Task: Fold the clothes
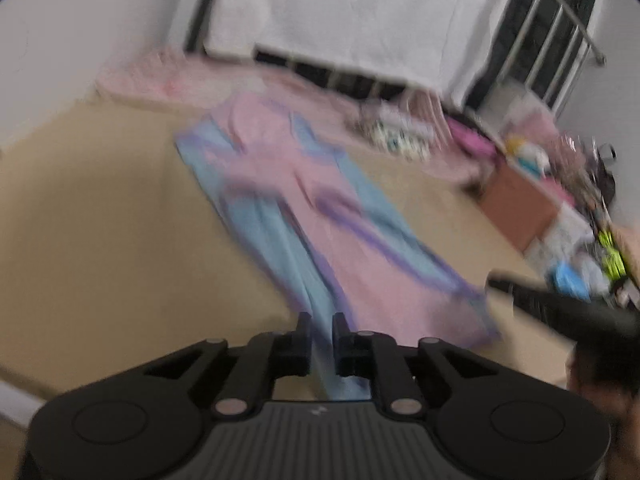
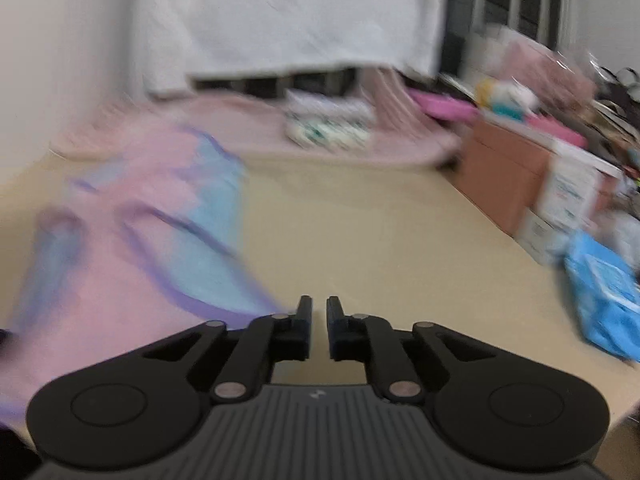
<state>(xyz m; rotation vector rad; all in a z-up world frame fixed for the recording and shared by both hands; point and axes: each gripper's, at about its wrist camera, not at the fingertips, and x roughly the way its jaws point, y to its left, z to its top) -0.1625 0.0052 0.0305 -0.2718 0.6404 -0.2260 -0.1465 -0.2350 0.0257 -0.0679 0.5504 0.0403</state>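
Note:
A pink garment with light blue panels and purple trim point(image 1: 320, 216) lies spread lengthwise on a beige surface point(image 1: 100, 220). My left gripper point(image 1: 322, 320) is shut on a blue strip at the garment's near end, and the cloth runs down between the fingers. In the right wrist view the same garment point(image 2: 132, 232) lies to the left, blurred by motion. My right gripper point(image 2: 318, 304) sits just past the garment's purple edge over bare beige surface, its jaws shut to a narrow slit with nothing between them. It also shows as a dark shape, the right gripper point(image 1: 560, 304), beside the garment's near right corner.
A pink blanket point(image 2: 340, 140) with a patterned bundle point(image 2: 328, 122) lies at the far end under a hanging white sheet point(image 2: 300, 16). Cardboard boxes point(image 2: 504, 168), a blue plastic pack point(image 2: 604, 292) and clutter line the right side. A metal rail point(image 1: 560, 40) stands behind.

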